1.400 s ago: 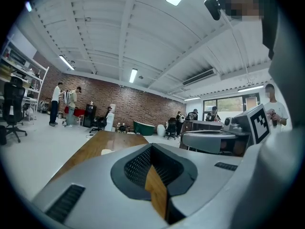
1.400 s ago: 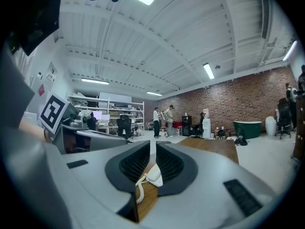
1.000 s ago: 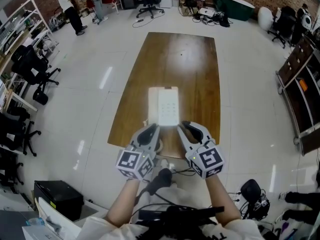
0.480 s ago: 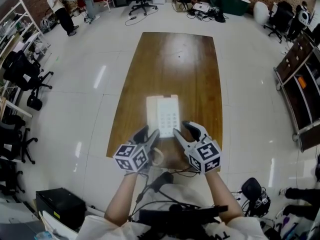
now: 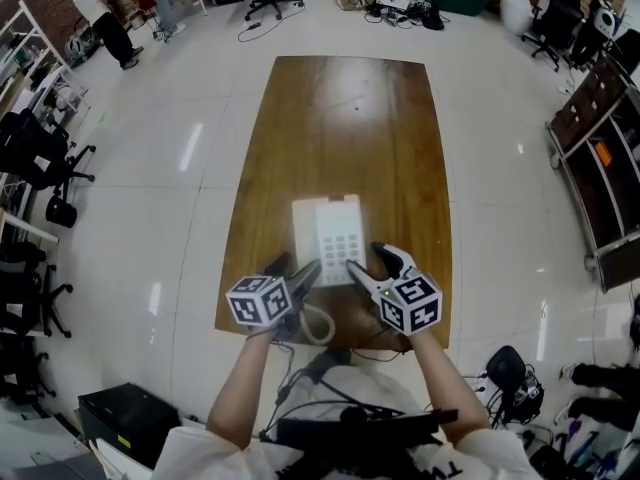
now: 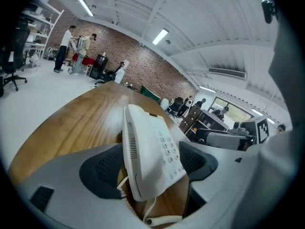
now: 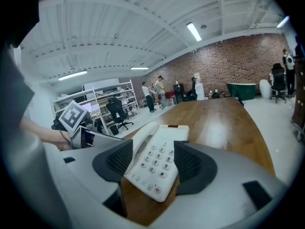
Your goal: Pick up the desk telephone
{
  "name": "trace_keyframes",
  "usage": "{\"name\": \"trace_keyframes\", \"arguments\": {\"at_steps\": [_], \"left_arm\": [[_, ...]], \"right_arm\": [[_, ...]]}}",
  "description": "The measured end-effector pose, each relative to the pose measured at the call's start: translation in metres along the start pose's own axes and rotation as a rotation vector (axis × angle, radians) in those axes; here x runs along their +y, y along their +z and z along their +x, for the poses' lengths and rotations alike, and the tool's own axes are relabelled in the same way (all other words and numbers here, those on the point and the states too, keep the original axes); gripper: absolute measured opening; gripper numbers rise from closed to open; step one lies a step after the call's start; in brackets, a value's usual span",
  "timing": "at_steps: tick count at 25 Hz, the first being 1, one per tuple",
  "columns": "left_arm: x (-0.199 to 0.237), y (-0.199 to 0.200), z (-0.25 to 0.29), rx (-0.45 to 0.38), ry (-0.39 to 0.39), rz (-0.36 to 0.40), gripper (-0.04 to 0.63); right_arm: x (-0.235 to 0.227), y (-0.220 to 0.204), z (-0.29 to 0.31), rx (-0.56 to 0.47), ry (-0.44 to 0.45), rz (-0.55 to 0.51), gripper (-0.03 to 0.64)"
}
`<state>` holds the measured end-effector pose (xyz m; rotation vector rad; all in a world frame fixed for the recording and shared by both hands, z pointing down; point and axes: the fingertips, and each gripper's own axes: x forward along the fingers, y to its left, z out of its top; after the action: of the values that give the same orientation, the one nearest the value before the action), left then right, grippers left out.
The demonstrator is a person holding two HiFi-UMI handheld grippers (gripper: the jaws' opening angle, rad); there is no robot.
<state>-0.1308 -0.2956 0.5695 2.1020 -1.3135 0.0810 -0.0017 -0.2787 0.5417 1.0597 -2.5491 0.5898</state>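
Note:
A white desk telephone [image 5: 327, 239] lies flat on the near half of the long wooden table [image 5: 350, 118], handset on its left side, keypad facing up. Its coiled cord [image 5: 316, 324] loops off the near edge. My left gripper [image 5: 292, 271] is at the phone's near left corner and my right gripper [image 5: 372, 265] at its near right corner. In the left gripper view the phone [image 6: 151, 149] sits between the opening jaws of the left gripper [image 6: 150, 165]. In the right gripper view the phone's near end [image 7: 156, 165] lies between the opening jaws of the right gripper [image 7: 153, 168]. Neither gripper's pads press on it.
Office chairs [image 5: 40, 158] and shelving [image 5: 30, 48] line the left side. A dark cabinet [image 5: 600, 158] stands at the right. A black box [image 5: 125, 413] sits on the floor near left. People [image 5: 105, 23] stand far back left. Cables trail near my feet.
Both grippers have come down and forward to the phone's near end, and both sets of jaws have gone from nearly shut to wide apart around it.

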Motion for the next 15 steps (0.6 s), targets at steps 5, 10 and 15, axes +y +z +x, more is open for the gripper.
{"name": "trace_keyframes", "arguments": {"at_steps": [5, 10, 15], "left_arm": [[0.010, -0.010, 0.021, 0.058, -0.036, -0.053, 0.390], [0.015, -0.020, 0.039, 0.129, -0.088, -0.117, 0.390], [0.017, -0.027, 0.049, 0.192, -0.119, -0.122, 0.391]], "right_arm": [[-0.017, -0.020, 0.019, 0.055, 0.004, 0.092, 0.291], [-0.032, -0.039, 0.041, 0.101, 0.078, 0.237, 0.356], [-0.040, -0.054, 0.056, 0.152, 0.097, 0.303, 0.356]]}}
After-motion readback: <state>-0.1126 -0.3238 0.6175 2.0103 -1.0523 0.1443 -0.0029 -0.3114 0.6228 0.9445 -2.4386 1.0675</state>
